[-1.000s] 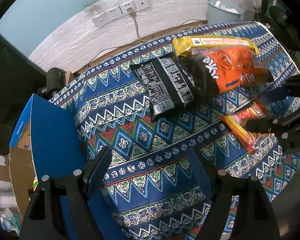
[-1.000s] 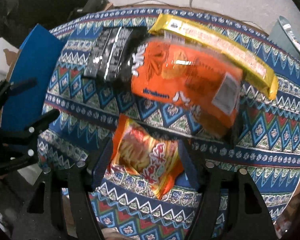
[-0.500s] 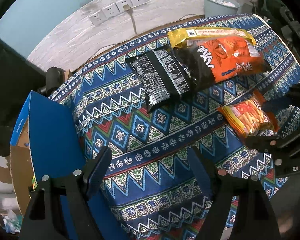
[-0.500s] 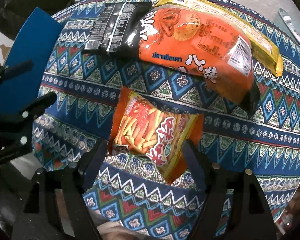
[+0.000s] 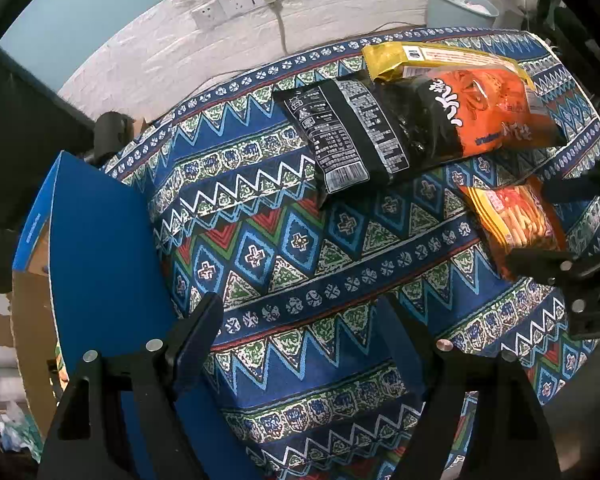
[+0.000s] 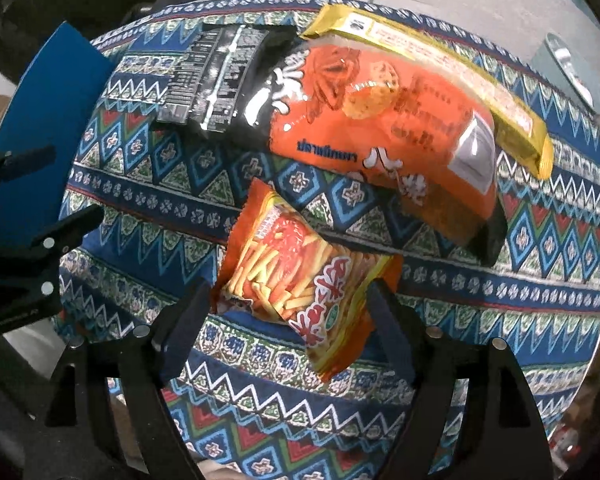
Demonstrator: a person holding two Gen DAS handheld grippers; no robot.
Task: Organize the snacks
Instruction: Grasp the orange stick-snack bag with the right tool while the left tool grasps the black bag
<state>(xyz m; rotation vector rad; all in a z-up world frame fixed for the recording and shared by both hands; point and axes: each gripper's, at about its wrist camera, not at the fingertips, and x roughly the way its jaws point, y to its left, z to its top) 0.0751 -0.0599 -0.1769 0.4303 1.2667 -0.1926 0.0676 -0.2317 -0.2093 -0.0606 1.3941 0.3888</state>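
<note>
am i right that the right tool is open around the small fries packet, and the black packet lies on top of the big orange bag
One thing is off: the stacking. In the left wrist view the big orange bag overlaps the black packet, not the reverse. The rest holds: in the right wrist view the right tool is open, its fingers either side of the small fries packet.

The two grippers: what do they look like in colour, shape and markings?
Both the left gripper and the right gripper are built from matte black angular plates with round silver bolt heads, and their fingers carry dark blue pads. Seen from the left wrist view, the right gripper's body bears white letters, partly cut off. No cables or sleeves show.
</note>
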